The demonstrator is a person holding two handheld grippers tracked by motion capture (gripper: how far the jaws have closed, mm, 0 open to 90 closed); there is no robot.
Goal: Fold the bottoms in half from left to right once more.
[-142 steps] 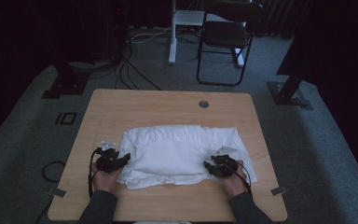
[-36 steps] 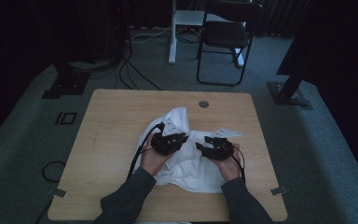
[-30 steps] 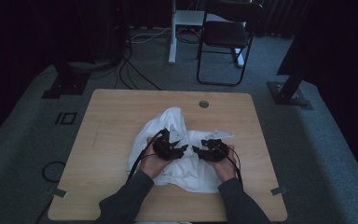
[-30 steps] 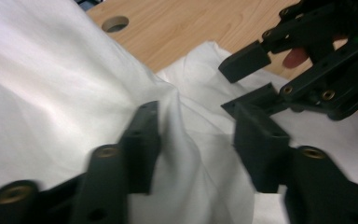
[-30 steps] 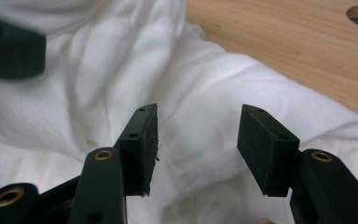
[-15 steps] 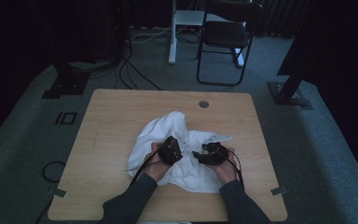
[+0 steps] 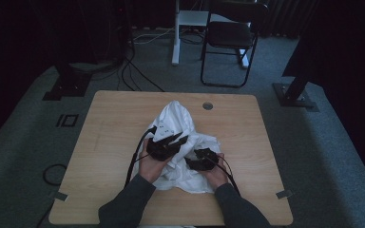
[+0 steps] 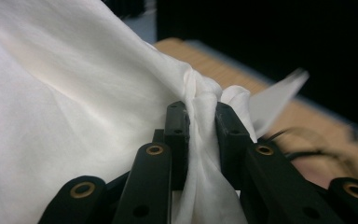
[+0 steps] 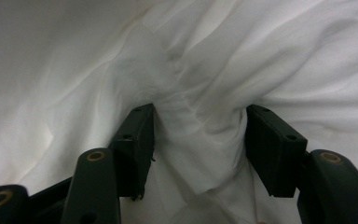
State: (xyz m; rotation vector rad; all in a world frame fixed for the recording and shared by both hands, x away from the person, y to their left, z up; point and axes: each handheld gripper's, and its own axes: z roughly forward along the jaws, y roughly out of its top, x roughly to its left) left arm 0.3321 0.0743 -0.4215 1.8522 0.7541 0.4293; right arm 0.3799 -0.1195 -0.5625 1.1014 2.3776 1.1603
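**So, both grippers are buried in the cloth**

Okay, the crumpled white fabric cloth [image 7: 180, 142] sits bunched up around the middle of the light wooden table [image 7: 104, 137], with one peak of it pulled up toward the far edge near the small round grommet hole [image 7: 207, 105].

Left gripper [image 7: 171, 141] has just been closing, and in the left gripper view its black jaws are pinched tight on a twisted fold of the cloth [image 8: 74, 116]; the fabric is squeezed right between the pads.

Right gripper [image 7: 197, 159] is just beside it, resting on the cloth. Its jaws have narrowed a touch and stand fairly wide apart with a thick bunch of cloth [image 9: 200, 116] between them, touching both pads. Can't tell if it's really squeezing.
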